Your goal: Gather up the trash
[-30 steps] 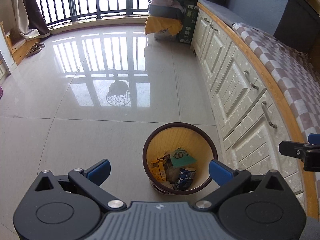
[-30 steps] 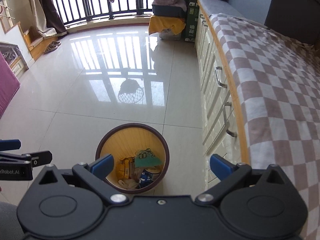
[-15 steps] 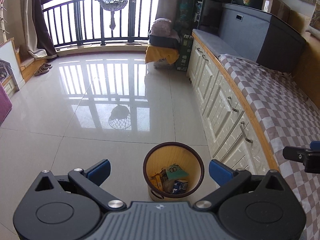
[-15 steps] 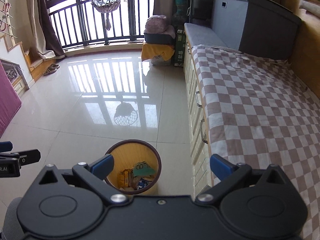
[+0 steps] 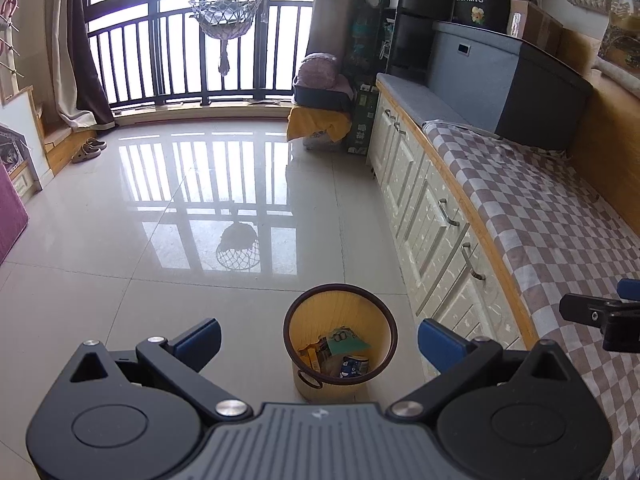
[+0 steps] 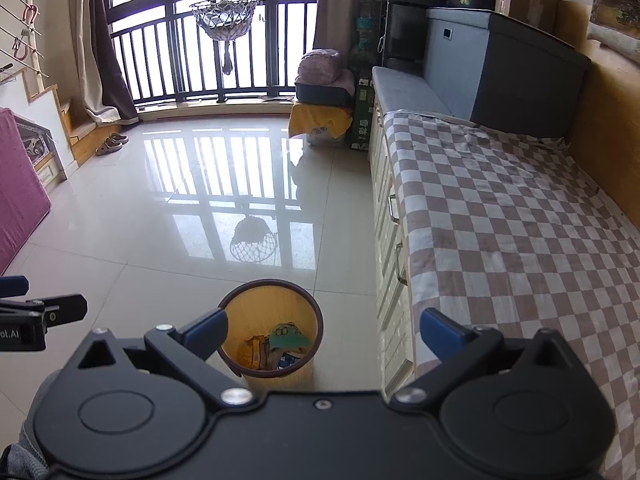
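A round yellow trash bin (image 5: 340, 322) with a dark rim stands on the tiled floor beside the cabinets; it also shows in the right wrist view (image 6: 270, 312). Inside lie several pieces of trash: a green wrapper (image 5: 344, 340), a blue-and-white can (image 5: 354, 366) and yellow packets (image 5: 312, 356). My left gripper (image 5: 319, 338) is open and empty, high above the bin. My right gripper (image 6: 323, 330) is open and empty, above the bin's right side. Each gripper shows at the edge of the other's view.
White cabinets (image 5: 432, 232) run along the right under a checkered cloth (image 6: 500, 220). A grey box (image 5: 508, 84) sits at the far end of the counter. A yellow-draped stack (image 5: 320, 120) stands near the balcony railing. Slippers (image 5: 88, 150) lie far left. A pink mat (image 6: 20, 204) leans at left.
Both grippers have risen and pulled back from the bin, which now looks smaller and lower in both views. More of the room and window shows. Both stay open and empty.
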Demonstrator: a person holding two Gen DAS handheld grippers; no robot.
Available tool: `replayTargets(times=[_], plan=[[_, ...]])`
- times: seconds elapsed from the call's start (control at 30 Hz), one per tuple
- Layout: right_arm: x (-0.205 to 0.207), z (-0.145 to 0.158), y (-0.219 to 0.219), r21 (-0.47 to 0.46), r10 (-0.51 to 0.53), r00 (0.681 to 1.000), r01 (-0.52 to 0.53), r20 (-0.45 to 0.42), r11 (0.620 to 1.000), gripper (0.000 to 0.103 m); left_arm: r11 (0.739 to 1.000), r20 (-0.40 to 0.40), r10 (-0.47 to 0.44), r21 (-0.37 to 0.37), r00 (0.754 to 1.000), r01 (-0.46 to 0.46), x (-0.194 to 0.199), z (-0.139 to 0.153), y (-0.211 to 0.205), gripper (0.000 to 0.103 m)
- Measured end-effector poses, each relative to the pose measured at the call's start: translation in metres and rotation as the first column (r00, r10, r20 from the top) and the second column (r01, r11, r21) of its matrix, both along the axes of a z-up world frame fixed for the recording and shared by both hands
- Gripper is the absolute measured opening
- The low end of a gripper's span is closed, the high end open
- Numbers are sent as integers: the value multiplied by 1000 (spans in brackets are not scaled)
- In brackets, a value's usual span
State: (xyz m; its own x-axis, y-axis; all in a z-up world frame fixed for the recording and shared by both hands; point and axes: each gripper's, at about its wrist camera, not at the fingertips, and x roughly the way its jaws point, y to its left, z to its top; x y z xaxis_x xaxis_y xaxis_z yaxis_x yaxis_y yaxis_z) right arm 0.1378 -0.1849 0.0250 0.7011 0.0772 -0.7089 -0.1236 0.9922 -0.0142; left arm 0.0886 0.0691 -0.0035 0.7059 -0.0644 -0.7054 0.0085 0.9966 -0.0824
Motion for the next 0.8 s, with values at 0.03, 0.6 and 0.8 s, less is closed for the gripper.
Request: replayTargets(times=[0.03, 0.6, 0.8], plan=[[-2, 0, 0, -1, -3, 1000, 3, 0, 1000, 103, 1000, 2, -1, 0, 1000, 1, -2, 1, 0, 103], [-36, 16, -6, -8, -13, 999, 14, 50, 1000, 103, 1000, 56, -1, 5, 998, 1, -33, 14, -2, 103], [-47, 23, -8, -5, -20, 997, 20, 75, 1000, 103, 1000, 68, -8, 9, 998, 7, -41, 16, -5, 103]])
